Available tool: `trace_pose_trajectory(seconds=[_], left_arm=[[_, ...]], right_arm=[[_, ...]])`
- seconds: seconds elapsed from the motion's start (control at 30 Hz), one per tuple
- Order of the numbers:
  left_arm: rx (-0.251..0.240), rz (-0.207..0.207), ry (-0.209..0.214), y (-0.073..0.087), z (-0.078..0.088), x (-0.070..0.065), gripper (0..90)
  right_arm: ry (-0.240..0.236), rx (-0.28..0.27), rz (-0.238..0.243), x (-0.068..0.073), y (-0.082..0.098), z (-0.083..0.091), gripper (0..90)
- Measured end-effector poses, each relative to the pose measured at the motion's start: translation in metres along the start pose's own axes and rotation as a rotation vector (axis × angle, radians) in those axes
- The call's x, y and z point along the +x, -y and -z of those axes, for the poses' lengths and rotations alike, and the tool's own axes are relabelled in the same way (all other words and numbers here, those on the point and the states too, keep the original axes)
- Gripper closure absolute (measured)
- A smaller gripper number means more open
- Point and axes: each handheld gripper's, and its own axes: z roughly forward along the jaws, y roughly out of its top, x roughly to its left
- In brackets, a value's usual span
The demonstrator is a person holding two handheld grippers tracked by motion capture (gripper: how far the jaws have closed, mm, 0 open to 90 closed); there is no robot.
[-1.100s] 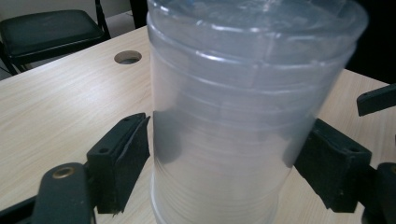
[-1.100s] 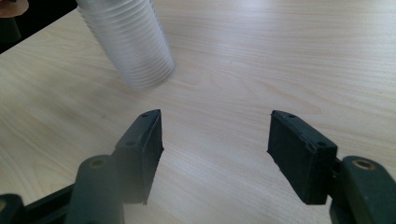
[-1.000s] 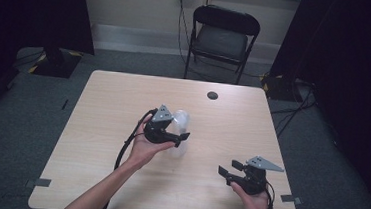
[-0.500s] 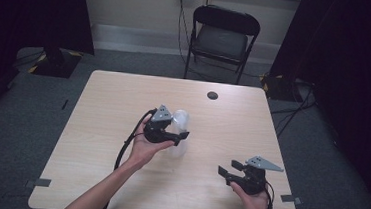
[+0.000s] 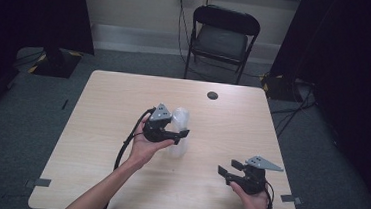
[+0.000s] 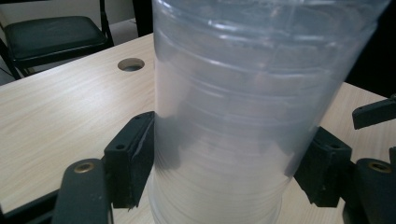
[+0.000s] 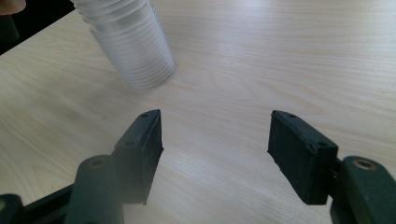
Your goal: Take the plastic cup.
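Note:
A tall stack of clear plastic cups (image 5: 181, 118) stands on the wooden table (image 5: 96, 127) near its middle. My left gripper (image 5: 180, 133) comes at it from the left. Its jaws have just been closing with the stack between them. In the left gripper view both pads (image 6: 133, 158) press on the sides of the cups (image 6: 233, 116), so it is shut on the stack. My right gripper (image 5: 227, 168) rests near the front right of the table, open, with bare wood between its pads (image 7: 144, 140). The cup stack (image 7: 133, 46) stands beyond it, apart from its jaws.
A round cable hole (image 5: 212, 95) sits near the table's far edge. A black folding chair (image 5: 224, 37) stands behind the table. Dark curtains hang on both sides. The left gripper's cable (image 5: 127, 145) trails back along the forearm.
The left gripper's jaws have drawn in against the cup stack. Both hands and the stack have kept their places.

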Motion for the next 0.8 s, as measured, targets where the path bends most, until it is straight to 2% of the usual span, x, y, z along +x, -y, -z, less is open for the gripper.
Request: trace_pose_trajectory(seconds=[0.17, 0.27, 0.47, 0.63, 0.8], left_arm=[[-0.005, -0.005, -0.006, -0.0014, 0.0015, -0.0004, 29.1], [-0.013, 0.011, -0.004, -0.0021, 0.0007, -0.0005, 29.5], [-0.017, 0.0, -0.004, -0.005, 0.0013, -0.002, 29.7], [-0.042, 0.016, -0.005, -0.0088, 0.0047, -0.0021, 29.9], [-0.038, 0.008, -0.003, -0.0103, 0.0051, -0.0026, 29.8]], right_arm=[[0.0, 0.002, -0.004, -0.0002, 0.0001, -0.0003, 34.7], [0.001, 0.002, -0.003, -0.0001, -0.0001, -0.0006, 34.7], [0.0, 0.006, -0.005, 0.0005, -0.0001, -0.0016, 34.4], [0.0, 0.005, -0.005, 0.0006, -0.0001, -0.0016, 34.4], [0.003, 0.005, -0.006, 0.0006, -0.0002, -0.0019, 34.4]])
